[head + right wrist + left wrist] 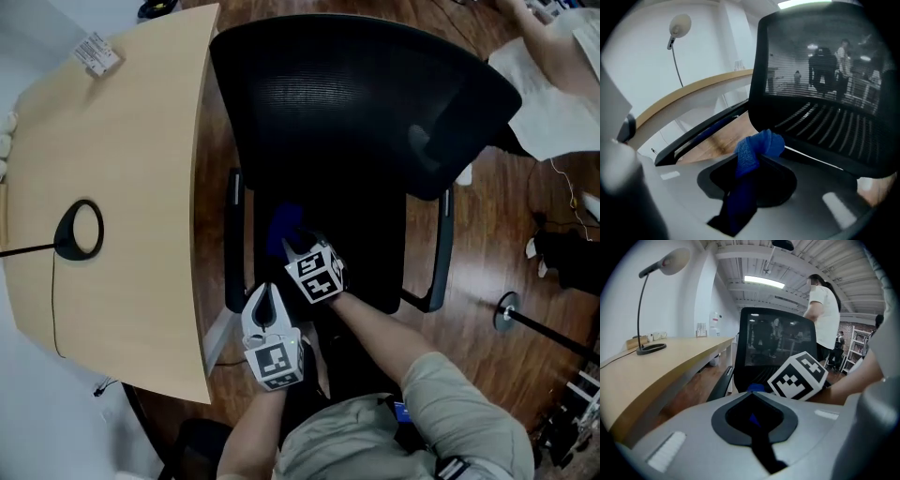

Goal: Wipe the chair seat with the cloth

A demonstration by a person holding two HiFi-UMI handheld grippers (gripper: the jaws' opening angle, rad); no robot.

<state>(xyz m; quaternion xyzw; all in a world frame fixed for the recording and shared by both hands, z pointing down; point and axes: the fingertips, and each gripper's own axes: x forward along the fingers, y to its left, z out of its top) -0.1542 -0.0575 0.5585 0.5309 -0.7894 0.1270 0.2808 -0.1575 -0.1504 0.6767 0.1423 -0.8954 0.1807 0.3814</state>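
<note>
Clamping the blue cloth (758,146) over the shadowed chair seat (367,253), the right gripper (300,244) half-hides it — left gripper (269,291) closed, empty.

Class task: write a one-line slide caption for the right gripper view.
The right claw grips a blue cloth before the black mesh chair back, curved wooden desk and lamp at left.

cloth (757,149): blue, bunched, in right claw (749,174) | chair seat (375,251): black
</note>
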